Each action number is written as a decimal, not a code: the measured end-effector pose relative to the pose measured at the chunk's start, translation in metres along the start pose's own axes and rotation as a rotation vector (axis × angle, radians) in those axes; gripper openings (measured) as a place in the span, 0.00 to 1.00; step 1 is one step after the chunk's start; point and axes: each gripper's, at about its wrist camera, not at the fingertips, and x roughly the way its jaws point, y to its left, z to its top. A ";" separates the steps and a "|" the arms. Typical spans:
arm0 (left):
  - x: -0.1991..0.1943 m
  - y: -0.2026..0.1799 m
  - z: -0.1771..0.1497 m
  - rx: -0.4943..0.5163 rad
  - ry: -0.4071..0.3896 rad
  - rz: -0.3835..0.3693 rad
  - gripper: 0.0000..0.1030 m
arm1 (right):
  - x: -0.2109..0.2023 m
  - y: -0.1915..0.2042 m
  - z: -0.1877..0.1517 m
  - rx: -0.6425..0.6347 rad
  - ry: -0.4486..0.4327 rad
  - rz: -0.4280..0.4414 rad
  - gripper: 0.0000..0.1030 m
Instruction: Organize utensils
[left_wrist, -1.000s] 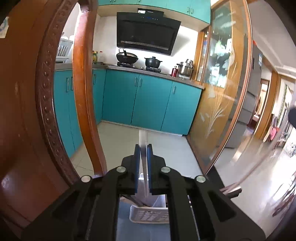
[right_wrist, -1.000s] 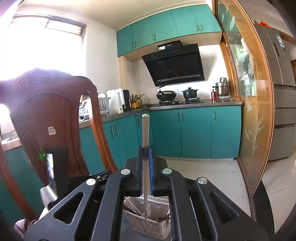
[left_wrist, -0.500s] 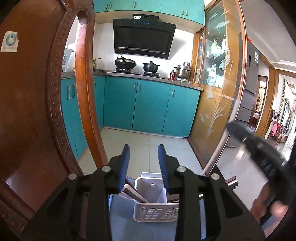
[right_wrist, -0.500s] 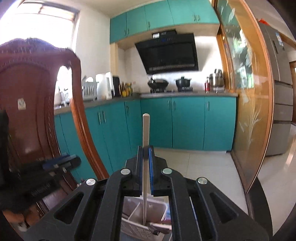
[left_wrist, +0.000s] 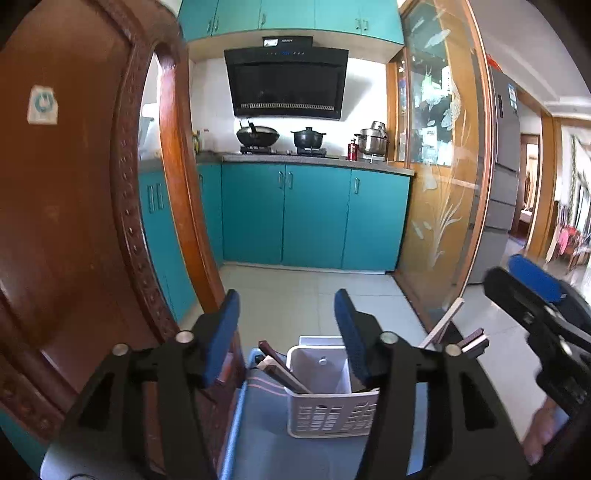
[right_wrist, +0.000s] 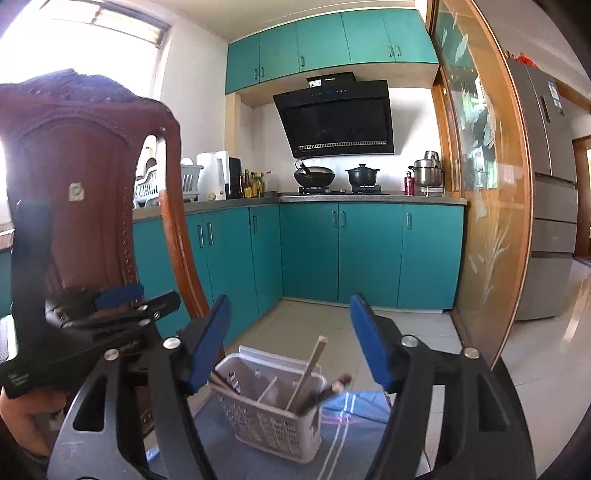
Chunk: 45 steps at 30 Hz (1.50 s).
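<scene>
At far left, a carved wooden chair back (right_wrist: 85, 192), close behind the table edge. Just in front of it, the left gripper (left_wrist: 286, 328), blue pads spread apart with nothing between them, jaws having just been opening; seen from the other side (right_wrist: 122, 295) as a black body with one blue pad, a hand (right_wrist: 26, 417) partly visible beneath. Below and ahead of its fingertips, the white utensil basket (left_wrist: 332, 413), standing upright on a blue-grey striped cloth (left_wrist: 266, 435), framed in the gap between the fingers but lower and beyond them, untouched. In the basket's left compartment, dark-handled utensils (left_wrist: 280, 365) leaning out to the left; possibly chopsticks or knife handles, too foreshortened to say. Centre compartment looking bare, with a divider on its right. Further right, a pale wooden stick (right_wrist: 308, 373) standing tilted in the right-hand compartment, top end poking above the rim, next to darker utensil ends (right_wrist: 332, 389) slanting out toward the right. Above and to either side of the basket (right_wrist: 269, 410), the right gripper (right_wrist: 290, 339), likewise wide apart and holding nothing, jaws having just been opening, the stick now free below and between the fingers, not pinched. At far right in the left wrist view, the same right gripper (left_wrist: 532, 291) raised beside the basket, blurred. Behind everything, teal kitchen cabinets (right_wrist: 332, 251).
</scene>
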 end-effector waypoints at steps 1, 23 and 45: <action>-0.003 -0.002 -0.002 0.012 -0.005 0.008 0.58 | -0.006 0.002 -0.003 -0.009 0.006 -0.012 0.72; -0.185 -0.017 -0.094 0.061 -0.025 0.100 0.97 | -0.178 0.042 -0.081 -0.032 0.122 -0.217 0.97; -0.289 -0.039 -0.100 0.102 -0.084 0.072 0.97 | -0.237 0.057 -0.078 -0.034 0.045 -0.241 0.97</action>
